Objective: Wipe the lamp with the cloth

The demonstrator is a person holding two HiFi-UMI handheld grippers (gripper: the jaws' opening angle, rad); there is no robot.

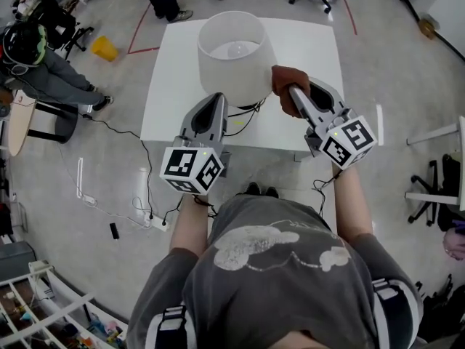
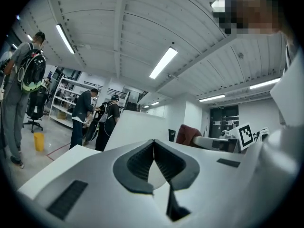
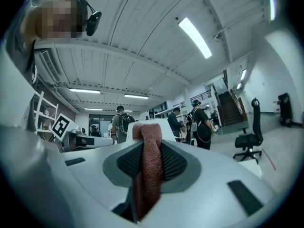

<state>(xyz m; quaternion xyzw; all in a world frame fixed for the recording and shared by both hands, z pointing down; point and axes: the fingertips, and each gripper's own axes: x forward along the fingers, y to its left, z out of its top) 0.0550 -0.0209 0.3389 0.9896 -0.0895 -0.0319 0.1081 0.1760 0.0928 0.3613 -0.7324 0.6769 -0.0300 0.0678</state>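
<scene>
Right gripper [image 1: 294,93] clamped the reddish-brown knitted cloth [image 1: 285,77] at the white drum-shaded lamp [image 1: 232,60]'s right side; left gripper [image 1: 217,102], jaws together and empty, hovered just beside it.

A white bench [image 1: 173,78] stands before me on the pale floor [image 1: 109,166]. The lamp [image 1: 234,53] with its white shade stands on it near the middle, and a black cord [image 1: 245,113] curls on the top by the lamp's foot.

Left hand-held gripper [image 1: 218,100] closed; right [image 1: 295,91] on cloth [image 1: 283,75]
</scene>
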